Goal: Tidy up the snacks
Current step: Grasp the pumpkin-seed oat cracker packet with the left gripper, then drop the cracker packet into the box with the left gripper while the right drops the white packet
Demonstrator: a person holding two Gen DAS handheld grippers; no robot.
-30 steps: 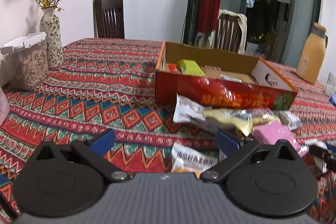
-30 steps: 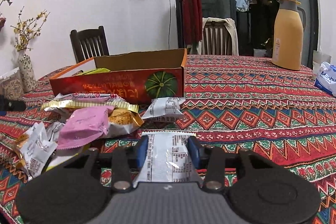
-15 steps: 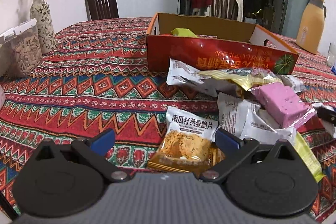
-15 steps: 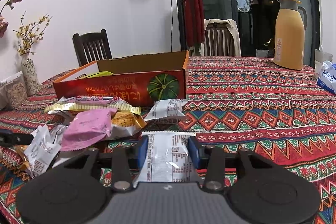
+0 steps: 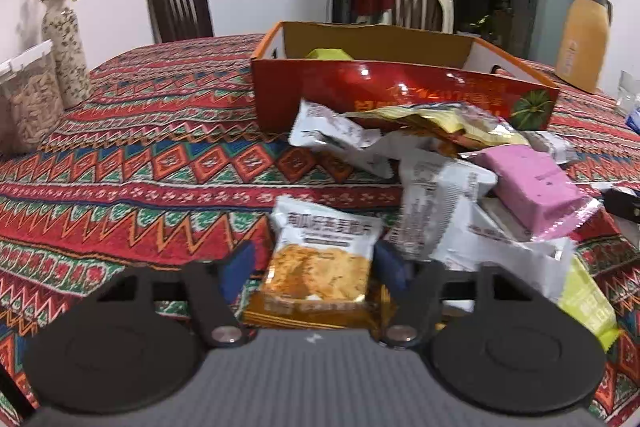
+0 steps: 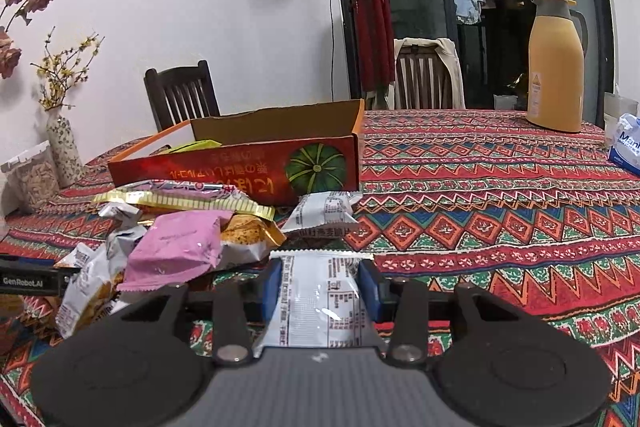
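A pile of snack packets lies on the patterned tablecloth in front of a red cardboard box [image 5: 400, 95] that holds a green packet [image 5: 330, 54]. My left gripper [image 5: 314, 265] is open, its blue pads either side of a white-and-orange cracker packet [image 5: 320, 259], the right pad close to its edge. A pink packet [image 5: 532, 187] lies to its right. My right gripper [image 6: 320, 285] is shut on a white packet [image 6: 318, 299] printed with text. The box [image 6: 248, 167] and pink packet [image 6: 176, 247] show in the right wrist view too.
A flower vase [image 5: 66, 51] and a clear container of seeds [image 5: 28, 99] stand at the left. A yellow thermos jug [image 6: 556, 63] and a blue-white tissue pack [image 6: 626, 147] stand at the right. Two wooden chairs [image 5: 178, 7] stand behind the table.
My left gripper has come down and forward over the cracker packet and its pads have narrowed around it. My right gripper has kept hold of the white packet, barely moving.
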